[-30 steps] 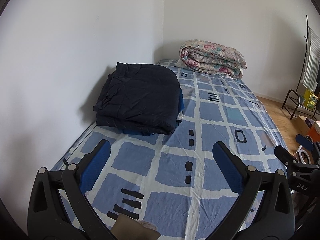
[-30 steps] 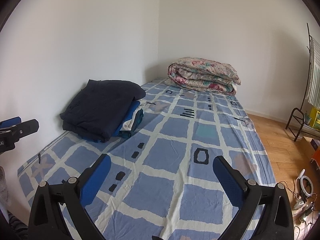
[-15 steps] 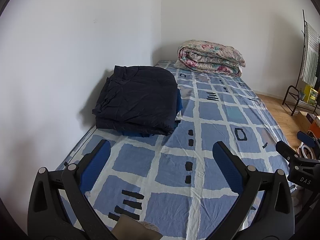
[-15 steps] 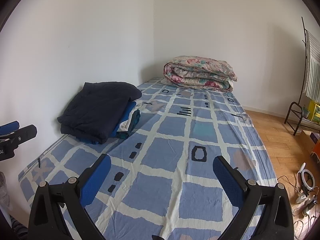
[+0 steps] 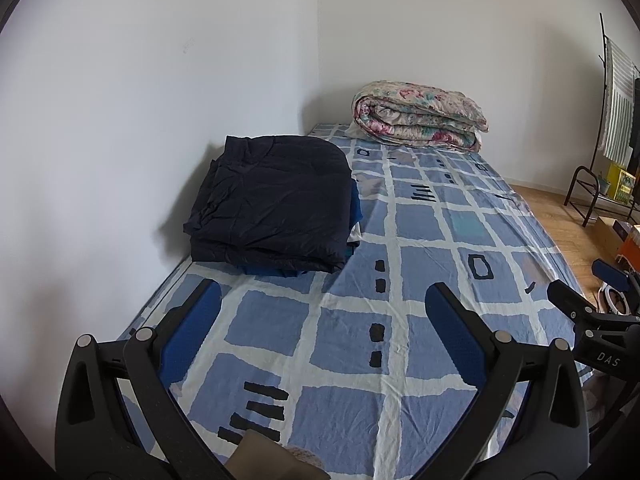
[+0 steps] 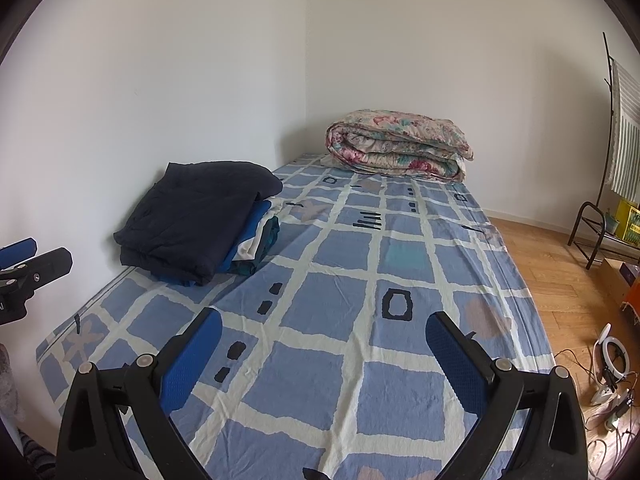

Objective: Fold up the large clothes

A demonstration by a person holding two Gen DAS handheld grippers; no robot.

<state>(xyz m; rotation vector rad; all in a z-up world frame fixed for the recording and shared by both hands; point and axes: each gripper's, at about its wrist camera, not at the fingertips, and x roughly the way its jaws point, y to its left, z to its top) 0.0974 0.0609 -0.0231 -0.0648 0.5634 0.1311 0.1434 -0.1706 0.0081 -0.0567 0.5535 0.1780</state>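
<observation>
My left tool hangs over the near end of the bed, its blue-padded fingers spread wide with nothing between them but the checked sheet below. My right tool is the same: fingers spread wide, nothing gripped, poised above the blue-and-white sheet. In the left view, the tip of the right tool pokes in at the right edge; in the right view, the left tool's tip shows at the far left edge, so the two sit side by side and well apart.

At the very bottom of the left view, right under the tool, I see a brownish bit of something; it is cropped too tightly for me to say what it is.

Ahead of the left tool and slightly to its left lies the stack of folded clothes, against the wall. A dark navy garment sits on top, and from the right view I can see blue, white and teal layers peeking out beneath it on the side facing the middle of the bed.

Farther on, at the far end of the bed, ahead of both tools, rests a rolled floral quilt. To the right of the bed is wooden floor, with a metal rack farther back and a ring light with cables nearer my right tool.
</observation>
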